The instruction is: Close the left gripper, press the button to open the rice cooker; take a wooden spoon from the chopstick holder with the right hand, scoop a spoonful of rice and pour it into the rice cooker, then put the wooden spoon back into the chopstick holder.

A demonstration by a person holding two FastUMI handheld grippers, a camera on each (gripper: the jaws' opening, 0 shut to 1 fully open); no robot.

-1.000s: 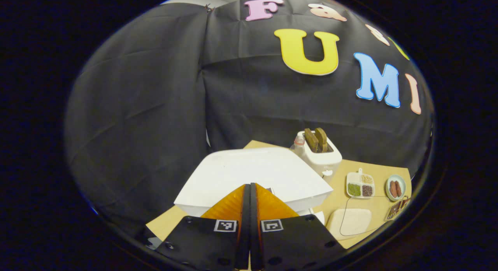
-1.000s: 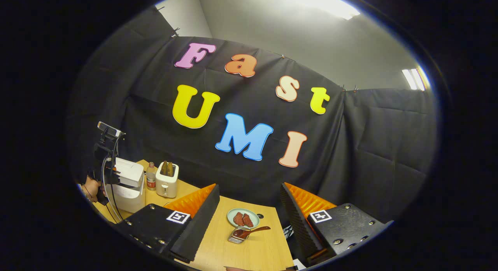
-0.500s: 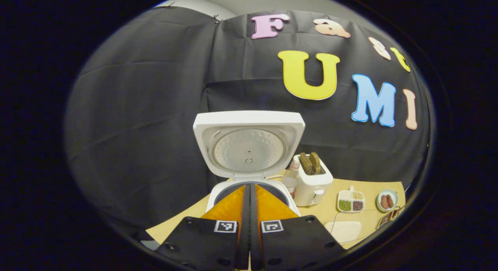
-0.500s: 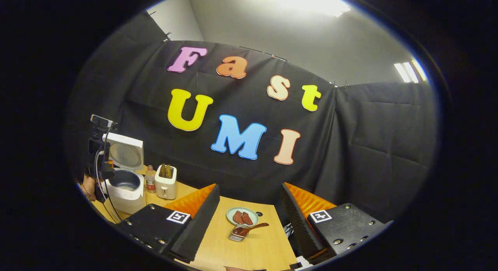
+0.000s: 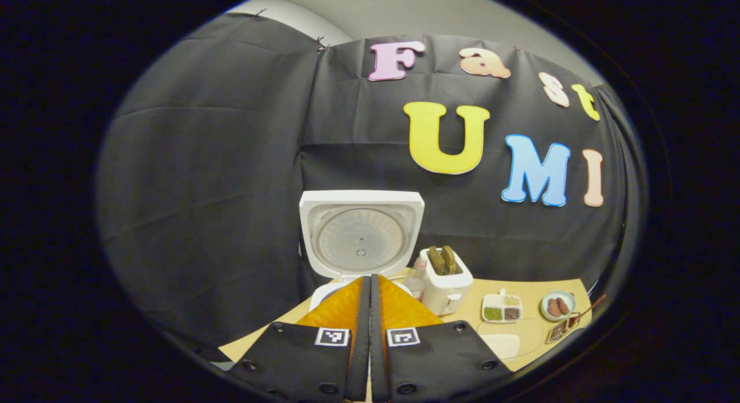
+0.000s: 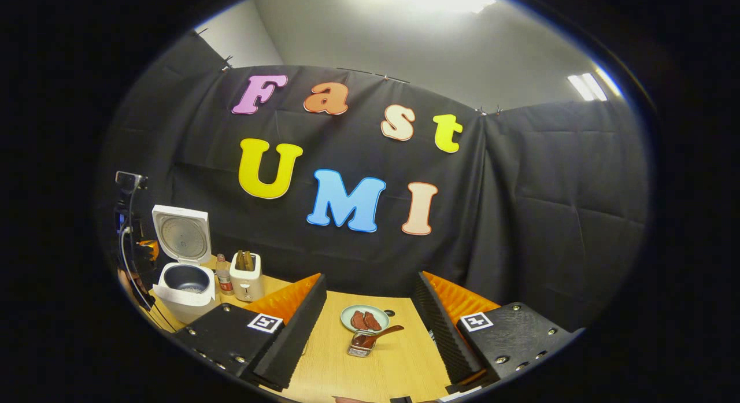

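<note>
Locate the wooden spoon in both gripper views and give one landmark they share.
Left gripper view: the wooden spoon lies at the far right edge, on the table just right of the small plate of sausages.
Right gripper view: the wooden spoon lies near the bottom centre, between the open gripper's fingers, just below the same plate.
Shared landmark: the white toaster beside the open rice cooker.

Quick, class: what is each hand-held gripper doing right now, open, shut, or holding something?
Left hand-held gripper: shut, fingers together, holding nothing.
Right hand-held gripper: open, nothing between its fingers; the wooden spoon lies on the table ahead.
</note>
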